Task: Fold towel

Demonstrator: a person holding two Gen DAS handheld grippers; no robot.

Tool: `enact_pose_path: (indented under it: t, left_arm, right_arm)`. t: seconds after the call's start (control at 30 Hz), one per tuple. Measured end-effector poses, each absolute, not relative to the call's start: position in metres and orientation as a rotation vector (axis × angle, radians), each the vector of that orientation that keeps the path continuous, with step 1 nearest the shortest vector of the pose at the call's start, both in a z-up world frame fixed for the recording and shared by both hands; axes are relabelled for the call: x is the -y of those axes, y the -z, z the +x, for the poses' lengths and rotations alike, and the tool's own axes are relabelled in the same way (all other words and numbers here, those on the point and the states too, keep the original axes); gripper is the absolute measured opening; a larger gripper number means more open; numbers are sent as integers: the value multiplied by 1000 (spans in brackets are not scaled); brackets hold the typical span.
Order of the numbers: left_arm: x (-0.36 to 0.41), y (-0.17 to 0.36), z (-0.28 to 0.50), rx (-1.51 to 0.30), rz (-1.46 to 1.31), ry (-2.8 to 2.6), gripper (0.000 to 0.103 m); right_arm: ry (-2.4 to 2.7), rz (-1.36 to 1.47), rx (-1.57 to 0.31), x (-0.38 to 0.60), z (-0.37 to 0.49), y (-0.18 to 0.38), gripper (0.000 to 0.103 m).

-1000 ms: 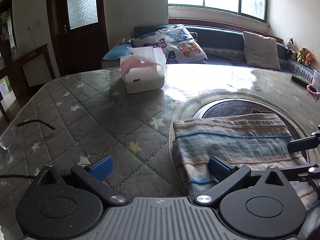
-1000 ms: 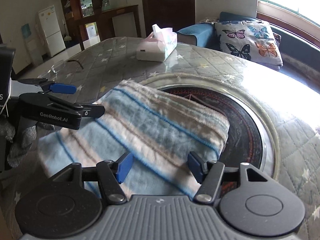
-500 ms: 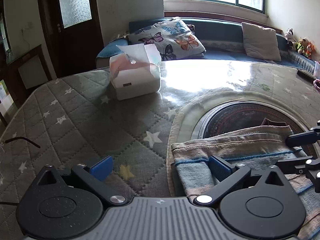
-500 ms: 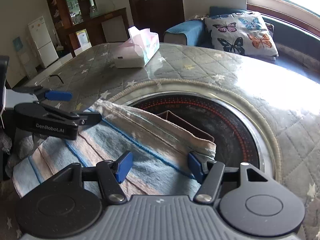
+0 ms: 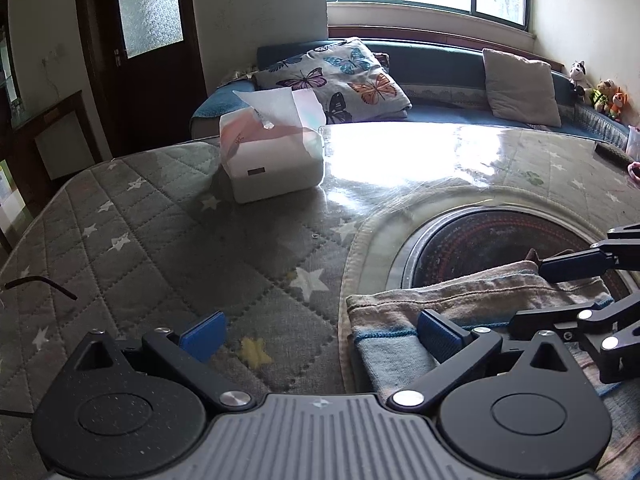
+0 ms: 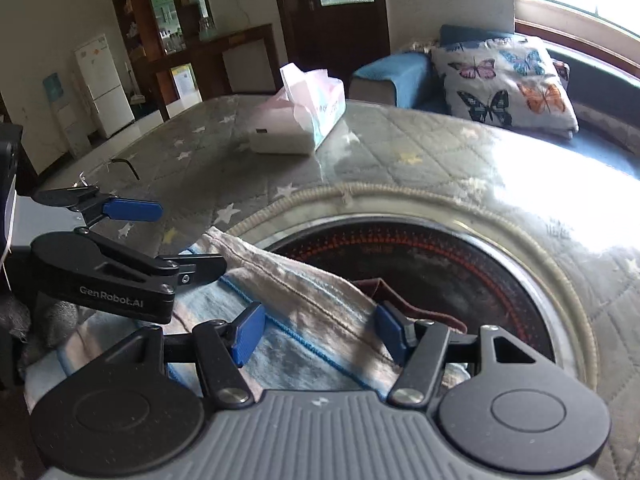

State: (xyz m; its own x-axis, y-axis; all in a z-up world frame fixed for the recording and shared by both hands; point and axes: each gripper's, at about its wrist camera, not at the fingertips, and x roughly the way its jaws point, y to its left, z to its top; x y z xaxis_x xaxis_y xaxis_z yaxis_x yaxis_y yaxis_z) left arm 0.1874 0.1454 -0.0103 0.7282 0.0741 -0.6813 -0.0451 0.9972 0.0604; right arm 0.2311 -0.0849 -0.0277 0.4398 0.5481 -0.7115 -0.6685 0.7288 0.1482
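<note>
Spanning one towel (image 6: 304,312): two grippers, left (image 5: 320,330), right (image 6: 320,332), fingers spread.

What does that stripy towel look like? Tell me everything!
The fluffy striped towel is pale blue, cream and tan with thin dark blue lines and a stitched hem. It lies folded on the quilted grey star-patterned tablecloth, its far edge over the round dark stove plate. Both open grippers sit over it.

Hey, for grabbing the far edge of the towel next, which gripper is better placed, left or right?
Probably the right gripper: its open jaws already straddle the towel hem. The left gripper is also open, but only one finger sits over the towel's corner; the other is over bare table cover.
</note>
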Motion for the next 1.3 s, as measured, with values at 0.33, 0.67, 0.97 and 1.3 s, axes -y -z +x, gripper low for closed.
enact_pose_path:
  t: [0.33, 0.67, 0.97, 1.3]
  left_arm:
    - [-148, -1, 179, -729, 68, -63, 103]
    - [-150, 6, 180, -742, 64, -68, 103]
    - [-150, 6, 178, -733, 62, -82, 103]
    - [-144, -3, 155, -696, 63, -93, 103]
  right_arm:
    - [-824, -296, -713, 68, 175, 9, 63]
    - [-985, -404, -686, 28, 119, 15, 62]
    - [-987, -510, -593, 22, 88, 15, 62]
    - [-979, -510, -602, 33, 75, 10, 60]
